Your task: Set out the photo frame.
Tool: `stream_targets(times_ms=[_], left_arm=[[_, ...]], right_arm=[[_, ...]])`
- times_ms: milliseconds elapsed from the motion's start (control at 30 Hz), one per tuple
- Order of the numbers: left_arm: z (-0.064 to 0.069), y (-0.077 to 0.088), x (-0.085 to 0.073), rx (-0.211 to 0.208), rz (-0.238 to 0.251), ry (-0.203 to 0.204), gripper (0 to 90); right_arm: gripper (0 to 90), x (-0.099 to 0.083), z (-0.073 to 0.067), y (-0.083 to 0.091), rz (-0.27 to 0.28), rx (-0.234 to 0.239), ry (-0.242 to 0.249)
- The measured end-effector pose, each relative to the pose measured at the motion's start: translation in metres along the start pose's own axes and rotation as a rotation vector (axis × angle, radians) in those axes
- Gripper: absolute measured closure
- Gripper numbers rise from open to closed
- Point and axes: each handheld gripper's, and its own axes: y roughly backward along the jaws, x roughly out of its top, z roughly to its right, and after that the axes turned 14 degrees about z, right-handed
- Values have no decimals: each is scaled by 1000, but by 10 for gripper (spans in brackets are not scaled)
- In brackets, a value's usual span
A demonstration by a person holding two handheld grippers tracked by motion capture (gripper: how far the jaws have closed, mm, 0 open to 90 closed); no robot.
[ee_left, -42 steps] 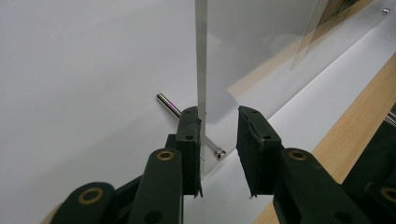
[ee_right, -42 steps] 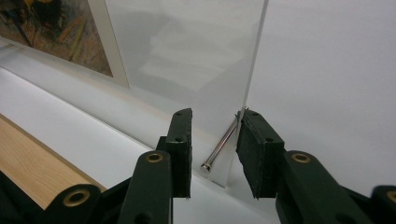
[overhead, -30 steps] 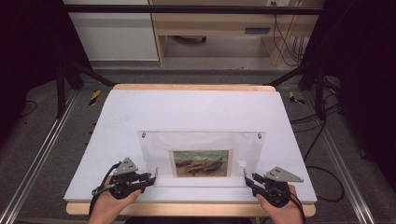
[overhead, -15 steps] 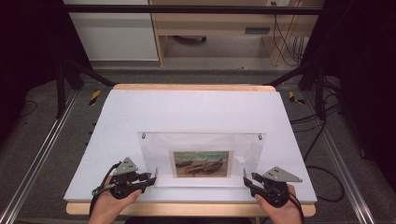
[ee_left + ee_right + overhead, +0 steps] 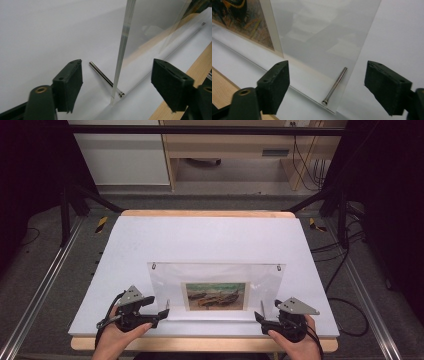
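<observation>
A clear acrylic picture frame (image 5: 215, 277) stands upright near the table's front edge, with a small painting of boats (image 5: 216, 295) inside it. A metal pin sticks out at each lower corner. My left gripper (image 5: 161, 315) is open at the frame's lower left corner; in the left gripper view the panel's edge (image 5: 122, 50) and the left pin (image 5: 105, 78) lie between its jaws, untouched. My right gripper (image 5: 260, 318) is open at the lower right corner, with the right pin (image 5: 335, 85) and the corner of the panel (image 5: 322, 32) between its jaws.
The frame stands on a white table top (image 5: 210, 237) with a wooden front edge (image 5: 200, 343). Metal rails (image 5: 45, 285) run along both sides of the table. Cables (image 5: 345, 270) lie on the floor to the right.
</observation>
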Motion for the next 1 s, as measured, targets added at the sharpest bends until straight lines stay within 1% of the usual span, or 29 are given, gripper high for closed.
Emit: stream_targets(times_ms=[67,100,133,200,300,333,367,467,533,633,800,867,933,967,1000], left_arm=[[-2,1,1,2,8,0,175],[-2,2,1,2,14,-1,154],[-3,3,2,-1,19,-2,140],[-6,7,2,-6,30,-12,109],[-9,11,3,-20,46,-23,93],[-10,12,3,-19,54,-22,93],[-11,13,3,-16,58,-22,93],[-14,16,3,-6,59,-34,92],[-16,19,3,9,60,-37,92],[-21,24,3,22,80,-34,92],[-29,29,2,55,76,-36,92],[-33,32,2,76,87,-32,92],[-36,34,2,112,110,-30,93],[-39,35,2,132,115,-31,93],[-41,36,1,142,116,-29,94]], right_arm=[[157,1,1,1,2,-2,-6],[147,1,2,1,8,-6,2],[132,1,3,2,10,-6,1],[102,0,5,4,8,-2,-7],[93,0,7,9,24,10,7],[94,0,8,10,32,11,14],[94,0,9,12,39,9,10],[95,-1,12,17,45,4,11],[98,-2,14,19,47,-4,8],[110,-3,18,24,45,-18,-9],[135,-4,26,32,63,-58,-25],[155,-4,31,34,76,-78,-32],[173,-3,36,35,82,-94,-44],[176,-3,37,36,84,-100,-41],[185,-2,39,37,87,-115,-33]])
